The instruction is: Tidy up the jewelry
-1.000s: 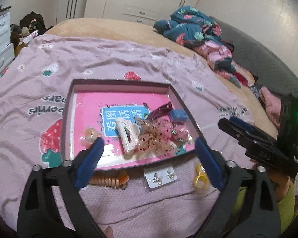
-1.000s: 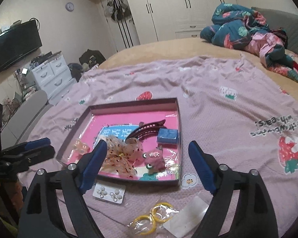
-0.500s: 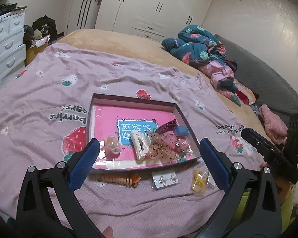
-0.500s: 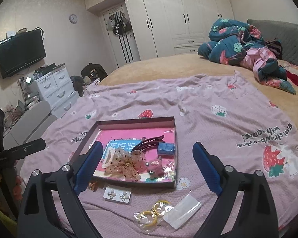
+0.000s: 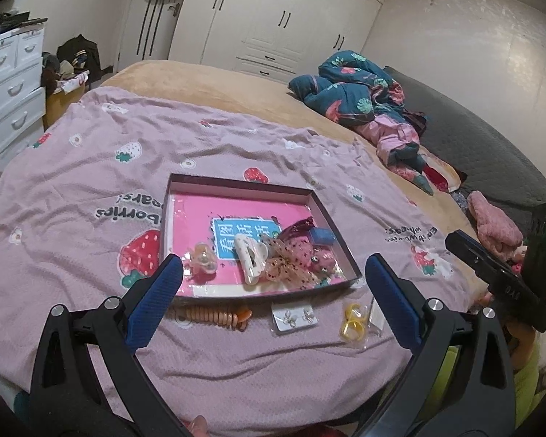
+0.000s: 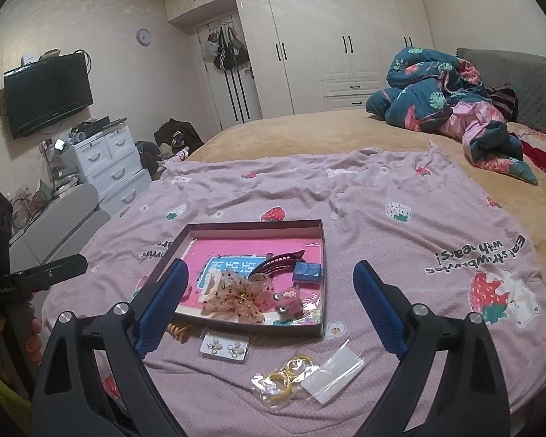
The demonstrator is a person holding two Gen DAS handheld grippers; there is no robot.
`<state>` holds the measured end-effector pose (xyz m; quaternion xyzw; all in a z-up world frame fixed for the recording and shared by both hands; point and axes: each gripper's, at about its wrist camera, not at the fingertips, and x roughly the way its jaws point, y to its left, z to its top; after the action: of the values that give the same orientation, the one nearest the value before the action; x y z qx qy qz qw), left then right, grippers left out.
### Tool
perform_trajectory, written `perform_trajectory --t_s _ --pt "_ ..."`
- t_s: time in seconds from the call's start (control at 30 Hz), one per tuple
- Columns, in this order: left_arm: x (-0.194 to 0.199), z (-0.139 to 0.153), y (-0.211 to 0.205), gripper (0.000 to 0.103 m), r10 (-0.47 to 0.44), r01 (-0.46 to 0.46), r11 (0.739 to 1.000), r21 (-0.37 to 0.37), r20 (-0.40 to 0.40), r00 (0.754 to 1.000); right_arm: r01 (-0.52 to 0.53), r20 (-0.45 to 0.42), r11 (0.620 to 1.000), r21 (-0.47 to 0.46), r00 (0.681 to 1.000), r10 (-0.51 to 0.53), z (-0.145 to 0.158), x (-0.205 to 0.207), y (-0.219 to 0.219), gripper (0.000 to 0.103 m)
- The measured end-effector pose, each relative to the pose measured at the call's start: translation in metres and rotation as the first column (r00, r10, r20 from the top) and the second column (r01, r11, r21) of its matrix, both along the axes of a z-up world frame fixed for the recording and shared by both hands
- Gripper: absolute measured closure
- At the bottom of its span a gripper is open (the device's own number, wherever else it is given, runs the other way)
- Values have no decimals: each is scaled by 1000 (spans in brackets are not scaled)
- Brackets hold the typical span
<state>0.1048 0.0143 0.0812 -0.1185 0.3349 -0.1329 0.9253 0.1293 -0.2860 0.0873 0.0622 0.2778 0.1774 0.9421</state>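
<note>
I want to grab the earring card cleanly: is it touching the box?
Apart. In the right wrist view a strip of pink blanket shows between the earring card and the near wall of the box.

White wardrobes (image 6: 345, 43) line the wall behind the bed (image 6: 309, 131); television (image 6: 47, 91) mounted left.

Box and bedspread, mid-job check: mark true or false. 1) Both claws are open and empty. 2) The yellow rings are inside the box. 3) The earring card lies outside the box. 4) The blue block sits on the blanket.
1) True: left claw and right claw are open and hold nothing.
2) False: the yellow rings lie bagged on the blanket, in front of the box.
3) True: the earring card lies just before it.
4) False: the blue block sits inside the box.
</note>
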Motion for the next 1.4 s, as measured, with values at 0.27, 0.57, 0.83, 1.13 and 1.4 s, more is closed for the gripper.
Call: perform_trajectory --t_s 0.27,0.57,0.83,1.13,1.4 --pt "-13 -7 -5 9 -6 6 1000 15 -4 1000 -24 -27 999 -37 999 23 -10 -15 4 12" --pt "-23 -25 -9 9 -14 15 999 31 -39 999 -37 -59 998 -60 998 33 -22 -26 8 11" --pt "-27 -41 -16 9 -32 37 998 57 -76 997 -43 -82 996 -77 996 36 -31 -29 9 11" --pt "-27 -53 -22 9 -46 54 996 72 -106 993 -50 -116 993 -108 993 38 -45 -32 6 11" --pt "-18 -74 -33 9 -67 82 993 89 -156 985 -40 -200 993 -108 980 18 -73 -24 -4 11"
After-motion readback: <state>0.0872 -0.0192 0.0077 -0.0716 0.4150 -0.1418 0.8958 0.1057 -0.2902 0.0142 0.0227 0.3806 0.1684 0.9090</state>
